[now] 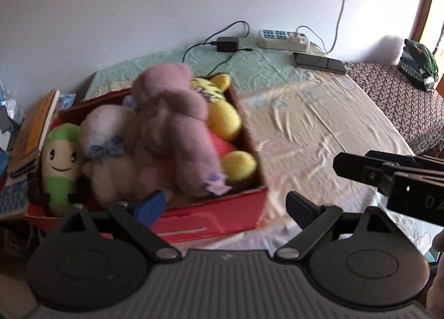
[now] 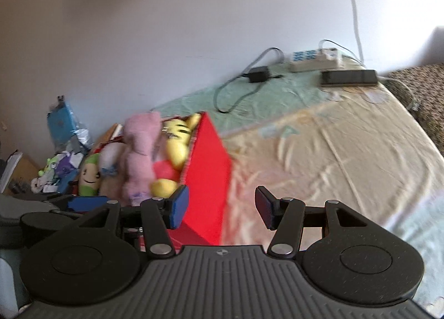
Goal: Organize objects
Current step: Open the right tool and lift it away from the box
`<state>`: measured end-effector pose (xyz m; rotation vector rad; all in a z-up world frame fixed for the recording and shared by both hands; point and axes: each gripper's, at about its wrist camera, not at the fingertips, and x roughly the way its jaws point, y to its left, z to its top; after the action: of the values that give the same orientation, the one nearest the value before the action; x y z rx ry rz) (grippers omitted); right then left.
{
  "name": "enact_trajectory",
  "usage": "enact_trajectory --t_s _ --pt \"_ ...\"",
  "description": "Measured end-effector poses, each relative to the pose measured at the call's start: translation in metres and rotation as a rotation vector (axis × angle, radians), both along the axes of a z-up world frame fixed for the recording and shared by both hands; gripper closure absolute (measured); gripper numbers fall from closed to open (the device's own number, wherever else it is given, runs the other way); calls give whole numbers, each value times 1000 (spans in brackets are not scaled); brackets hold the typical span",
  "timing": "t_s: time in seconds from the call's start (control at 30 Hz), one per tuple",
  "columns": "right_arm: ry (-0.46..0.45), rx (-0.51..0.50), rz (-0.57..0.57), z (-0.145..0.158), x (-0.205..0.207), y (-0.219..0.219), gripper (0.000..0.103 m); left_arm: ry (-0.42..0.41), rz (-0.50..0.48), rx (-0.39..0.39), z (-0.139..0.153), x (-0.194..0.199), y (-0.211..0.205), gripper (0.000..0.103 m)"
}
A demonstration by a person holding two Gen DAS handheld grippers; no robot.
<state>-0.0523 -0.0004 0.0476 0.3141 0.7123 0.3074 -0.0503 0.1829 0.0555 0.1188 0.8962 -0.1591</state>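
A red box (image 1: pixel 216 216) (image 2: pixel 208 180) sits on the bed, filled with plush toys: a pink plush (image 1: pixel 172 124) (image 2: pixel 138 152) on top, a yellow tiger plush (image 1: pixel 222 113) (image 2: pixel 177 138), a white plush (image 1: pixel 102 127) and a green smiling plush (image 1: pixel 61 163) (image 2: pixel 88 174). My left gripper (image 1: pixel 224 205) is open and empty at the box's near right corner. My right gripper (image 2: pixel 222 205) is open and empty beside the box's right wall; it also shows in the left wrist view (image 1: pixel 388 177).
The bed sheet (image 1: pixel 319 130) spreads to the right of the box. A black charger (image 1: pixel 227 43), a white power strip (image 1: pixel 283 38) and a phone (image 1: pixel 319 62) lie by the wall. Books (image 1: pixel 30 136) and clutter (image 2: pixel 63 136) sit left of the box.
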Motion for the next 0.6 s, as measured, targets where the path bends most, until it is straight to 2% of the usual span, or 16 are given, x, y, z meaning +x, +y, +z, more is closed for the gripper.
enact_trajectory --t_s 0.37,0.6 --pt "49 -114 -113 -9 -11 -45 42 69 -27 52 -15 0 -61 9" --pt "97 -128 -141 -15 -10 -72 42 140 -67 30 -31 1 -93 7"
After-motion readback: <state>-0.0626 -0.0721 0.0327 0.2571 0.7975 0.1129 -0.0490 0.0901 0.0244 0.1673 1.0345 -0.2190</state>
